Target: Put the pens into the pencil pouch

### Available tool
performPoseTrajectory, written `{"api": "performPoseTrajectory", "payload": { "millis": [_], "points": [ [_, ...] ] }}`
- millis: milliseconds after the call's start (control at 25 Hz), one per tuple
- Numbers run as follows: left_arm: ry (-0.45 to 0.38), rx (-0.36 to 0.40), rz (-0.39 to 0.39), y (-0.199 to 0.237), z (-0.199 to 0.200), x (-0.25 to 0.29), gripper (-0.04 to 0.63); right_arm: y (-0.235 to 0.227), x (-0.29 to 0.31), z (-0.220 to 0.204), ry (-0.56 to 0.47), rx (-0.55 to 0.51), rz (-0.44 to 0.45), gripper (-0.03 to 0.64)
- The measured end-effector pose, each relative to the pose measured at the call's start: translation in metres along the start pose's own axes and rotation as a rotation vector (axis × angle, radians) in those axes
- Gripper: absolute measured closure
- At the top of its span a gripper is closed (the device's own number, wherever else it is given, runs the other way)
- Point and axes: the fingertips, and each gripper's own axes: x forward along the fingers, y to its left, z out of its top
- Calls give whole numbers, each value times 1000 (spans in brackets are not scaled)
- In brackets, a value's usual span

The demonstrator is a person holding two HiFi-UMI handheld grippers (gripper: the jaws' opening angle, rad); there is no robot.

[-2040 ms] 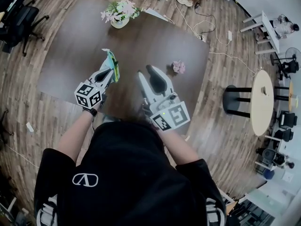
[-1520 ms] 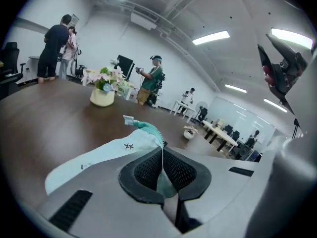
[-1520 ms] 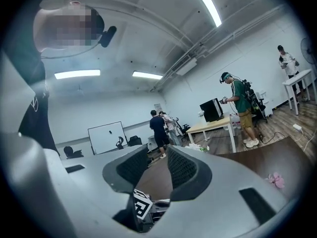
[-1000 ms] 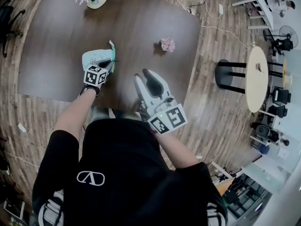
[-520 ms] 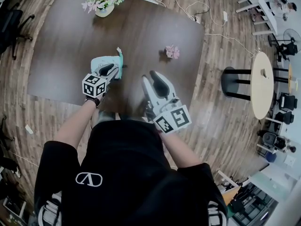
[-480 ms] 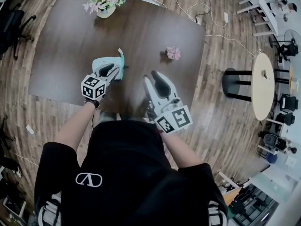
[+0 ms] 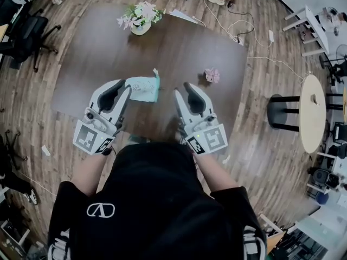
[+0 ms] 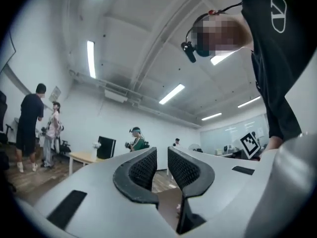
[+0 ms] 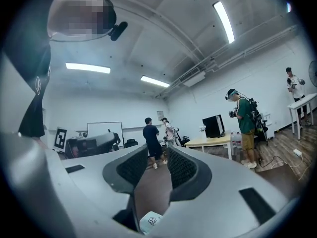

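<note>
Lying on dark wood-grain table point(image 7: 179, 42): soft rectangular teal pouch point(image 7: 142, 89).

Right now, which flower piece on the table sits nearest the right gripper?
The small pink flower, lying alone close to the right gripper. The bigger bouquet stands in a vase at the far edge of the table.

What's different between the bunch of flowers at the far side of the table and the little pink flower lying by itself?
The bunch of flowers is bigger and mixes pink and white blooms with green leaves; the small pink flower is one colour only. The bunch stands upright in a pale vase; the small pink flower lies bare on the table. Both sit on the same dark table.
</note>
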Motion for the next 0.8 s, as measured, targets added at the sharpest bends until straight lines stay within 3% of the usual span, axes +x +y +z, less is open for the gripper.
{"api": "performPoseTrajectory", "payload": {
  "millis": [200,360,560,800],
  "points": [
    [-52,39,34,-2,34,-21,580,12,7,13,-27,-55,20,505],
    [-48,22,54,1,37,-29,591,18,5,19,-34,-138,-16,614],
    [-40,28,78,1,35,-30,592,18,2,16,-6,-183,-41,618],
    [-36,44,52,-4,33,-25,592,14,-3,12,16,-195,-66,618]
  ]
}}
